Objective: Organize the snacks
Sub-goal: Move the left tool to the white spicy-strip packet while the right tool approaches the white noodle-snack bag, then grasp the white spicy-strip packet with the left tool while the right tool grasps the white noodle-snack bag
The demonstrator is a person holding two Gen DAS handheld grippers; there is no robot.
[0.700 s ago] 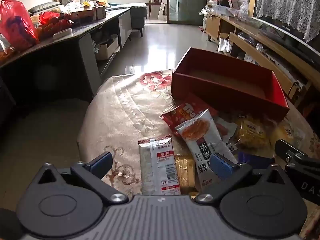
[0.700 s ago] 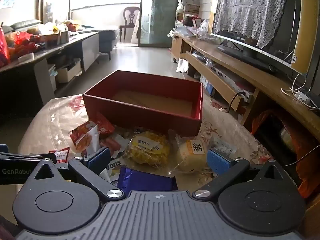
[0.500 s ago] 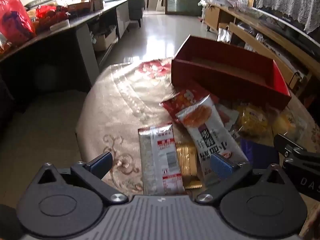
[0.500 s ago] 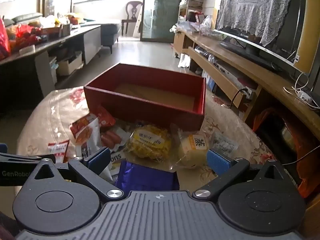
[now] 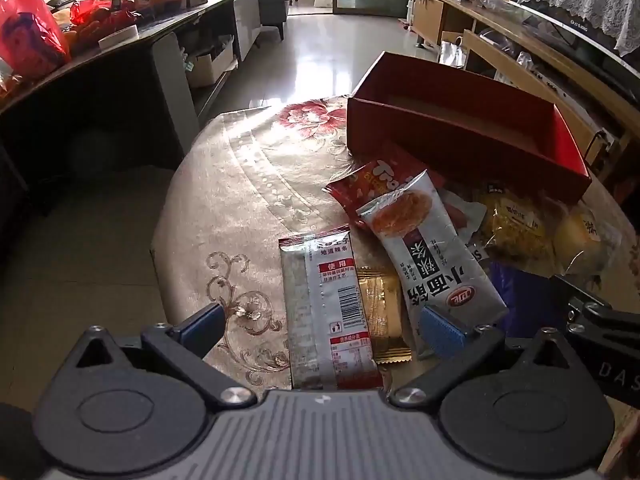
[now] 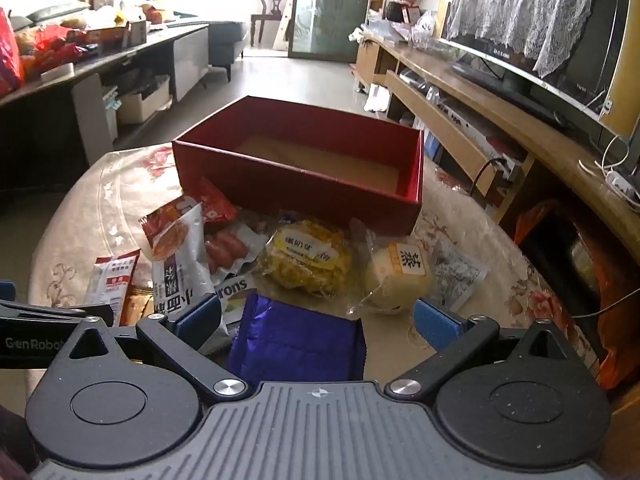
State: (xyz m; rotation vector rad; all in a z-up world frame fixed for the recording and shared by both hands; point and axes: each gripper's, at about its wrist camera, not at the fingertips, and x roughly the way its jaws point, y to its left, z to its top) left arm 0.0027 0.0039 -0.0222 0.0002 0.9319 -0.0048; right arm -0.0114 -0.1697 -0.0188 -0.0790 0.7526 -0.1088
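Observation:
An empty red box (image 5: 460,128) (image 6: 304,160) stands at the far side of a round table. Snack packets lie in front of it. In the left wrist view my left gripper (image 5: 320,326) hangs open above a silver packet with a barcode (image 5: 328,304), with a gold wafer packet (image 5: 382,308) and a white noodle-snack packet (image 5: 432,256) beside it. In the right wrist view my right gripper (image 6: 318,314) stands open over a blue foil packet (image 6: 296,346). A yellow corn packet (image 6: 308,258) and a pale bun packet (image 6: 396,276) lie just beyond it.
A floral cloth (image 5: 248,184) covers the table. A red chip bag (image 5: 372,184) and a sausage packet (image 6: 228,250) lie near the box. A dark desk with red bags (image 5: 28,44) is at left; a TV bench (image 6: 500,120) runs along the right.
Both grippers have tilted downward and come nearer the packets, which sit higher and larger in each view. Neither gripper has taken hold of anything.

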